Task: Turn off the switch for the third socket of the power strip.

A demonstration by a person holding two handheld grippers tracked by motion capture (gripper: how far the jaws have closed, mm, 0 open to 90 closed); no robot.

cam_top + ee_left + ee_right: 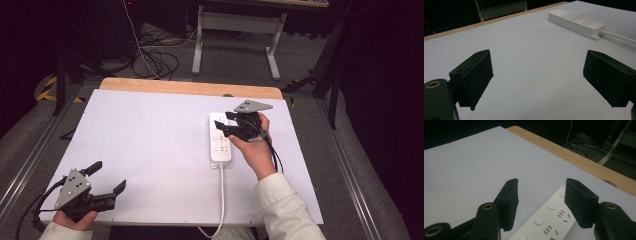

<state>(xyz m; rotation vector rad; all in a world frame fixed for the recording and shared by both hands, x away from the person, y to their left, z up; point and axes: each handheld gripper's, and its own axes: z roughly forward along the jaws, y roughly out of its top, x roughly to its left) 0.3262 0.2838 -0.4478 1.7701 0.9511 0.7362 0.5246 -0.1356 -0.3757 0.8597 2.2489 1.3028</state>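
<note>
The power strip (220,139), a white bar with a row of round buttons beside its sockets, lay on the right half of the white surface (150,145), its long side running away from the person and its white cord (221,195) trailing back off the near edge. At far left, the left tool (109,176) rested at the near corner of the surface in the person's left hand (75,217), its jaws spread wide with nothing between them and the strip well apart from it. To the right, the right tool (225,123) hovered over the far end of the strip in the person's right hand (257,150), jaws released and parted around bare air; whether a jaw tip brushed the casing could not be made out from above. In the right gripper view the strip's buttons showed between and below the two black jaws. A wooden strip (190,88) edged the far side.
</note>
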